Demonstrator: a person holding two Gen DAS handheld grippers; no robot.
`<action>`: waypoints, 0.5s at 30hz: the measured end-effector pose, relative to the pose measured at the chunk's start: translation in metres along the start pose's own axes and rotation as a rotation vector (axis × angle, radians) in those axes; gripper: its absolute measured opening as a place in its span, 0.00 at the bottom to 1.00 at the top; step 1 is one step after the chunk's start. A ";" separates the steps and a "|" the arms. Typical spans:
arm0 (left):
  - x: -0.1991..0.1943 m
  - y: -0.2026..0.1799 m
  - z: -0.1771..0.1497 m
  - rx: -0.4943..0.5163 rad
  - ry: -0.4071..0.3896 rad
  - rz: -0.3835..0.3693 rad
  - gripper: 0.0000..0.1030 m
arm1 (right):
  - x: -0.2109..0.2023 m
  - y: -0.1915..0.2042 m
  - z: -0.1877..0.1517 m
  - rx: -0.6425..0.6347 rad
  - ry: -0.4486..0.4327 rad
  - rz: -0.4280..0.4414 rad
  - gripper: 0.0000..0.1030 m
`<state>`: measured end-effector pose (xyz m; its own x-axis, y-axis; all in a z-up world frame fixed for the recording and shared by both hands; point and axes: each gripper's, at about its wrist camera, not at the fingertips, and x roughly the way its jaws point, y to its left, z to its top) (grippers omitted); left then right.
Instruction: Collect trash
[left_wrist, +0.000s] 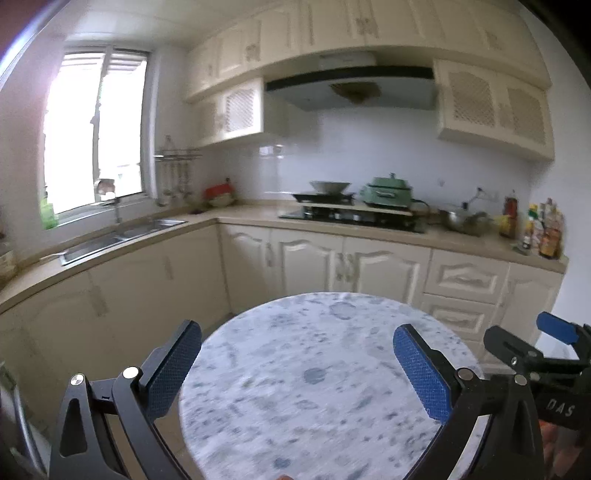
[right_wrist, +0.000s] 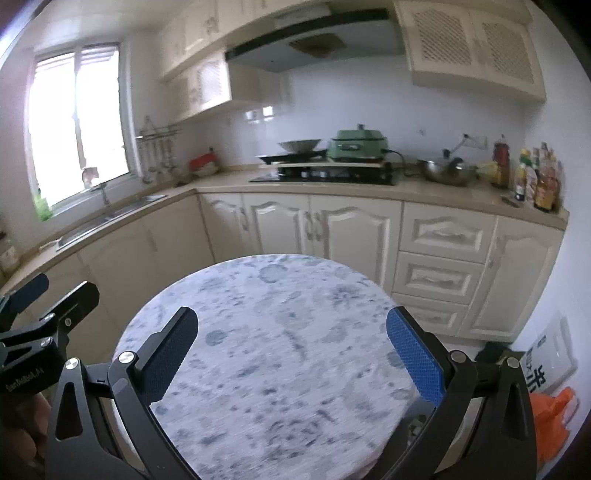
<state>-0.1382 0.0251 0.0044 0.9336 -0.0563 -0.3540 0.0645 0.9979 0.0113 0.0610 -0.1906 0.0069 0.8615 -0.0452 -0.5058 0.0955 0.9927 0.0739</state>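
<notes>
both tools are released, the left tool (left_wrist: 297, 369) and the right tool (right_wrist: 291, 363) each spread wide and empty over the round marbled surface (right_wrist: 273, 332), side by side. i see no trash on that surface, so i cannot give its axis or heading. the only candidate is the orange bag (right_wrist: 554, 417) at the lower right of the right wrist frame, beyond the surface edge and crumpled with no clear long axis; i judge the right tool nearer.
</notes>
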 end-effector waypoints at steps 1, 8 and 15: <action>-0.003 -0.005 -0.003 -0.003 -0.002 0.006 0.99 | -0.003 0.006 -0.004 -0.013 -0.003 0.004 1.00; -0.032 -0.019 -0.022 -0.007 0.003 0.014 0.99 | -0.028 0.020 -0.025 -0.029 -0.022 0.005 1.00; -0.073 -0.023 -0.031 -0.005 -0.029 -0.008 0.99 | -0.047 0.018 -0.031 -0.015 -0.046 0.001 1.00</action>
<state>-0.2186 0.0070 0.0008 0.9429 -0.0651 -0.3265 0.0703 0.9975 0.0040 0.0073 -0.1669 0.0056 0.8837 -0.0493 -0.4654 0.0879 0.9942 0.0615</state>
